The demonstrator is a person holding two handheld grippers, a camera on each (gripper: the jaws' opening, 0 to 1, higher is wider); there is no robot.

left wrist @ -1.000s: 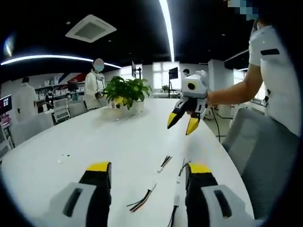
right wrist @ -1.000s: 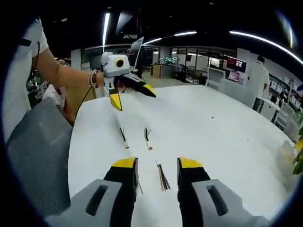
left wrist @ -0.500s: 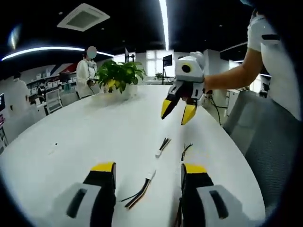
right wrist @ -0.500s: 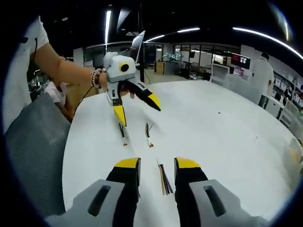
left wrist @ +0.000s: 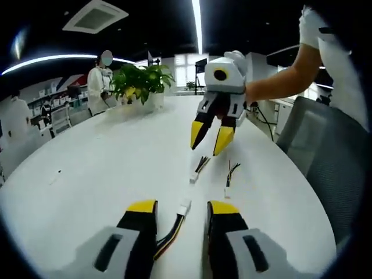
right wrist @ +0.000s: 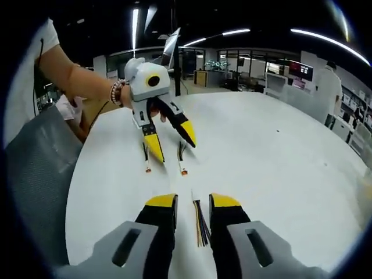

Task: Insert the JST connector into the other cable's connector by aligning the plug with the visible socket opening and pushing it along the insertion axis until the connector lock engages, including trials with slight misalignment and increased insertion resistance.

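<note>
White tabletop [left wrist: 104,168] stretches across a big open office, with a potted plant [left wrist: 139,84] standing at its far end in my left gripper view and a grey chair [left wrist: 325,168] pulled up at the table's edge.

My left gripper [left wrist: 179,210] hangs low over the table, its yellow-tipped jaws apart with nothing between them touching either pad. A cable with a white connector [left wrist: 183,207] lies on the table right in that gap, its coloured wires trailing back under the jaws. Beyond it, further along the table towards the plant, lie two more short cables: one [left wrist: 197,170] with a white plug end, and a second [left wrist: 229,177] just beside it on the chair side.

In that same view my right gripper [left wrist: 207,139] hovers above those two short cables, tips pointing down at the table, jaws spread and empty.

From my right gripper view, my right gripper [right wrist: 192,200] has its jaws apart over a bundle of coloured wires [right wrist: 200,224] lying flat on the table between them. Further out on the table, my left gripper [right wrist: 172,141] points down with its jaws open, its tips close above two short cables [right wrist: 183,163] lying side by side. A beaded bracelet [right wrist: 116,93] sits on my wrist behind it.
</note>
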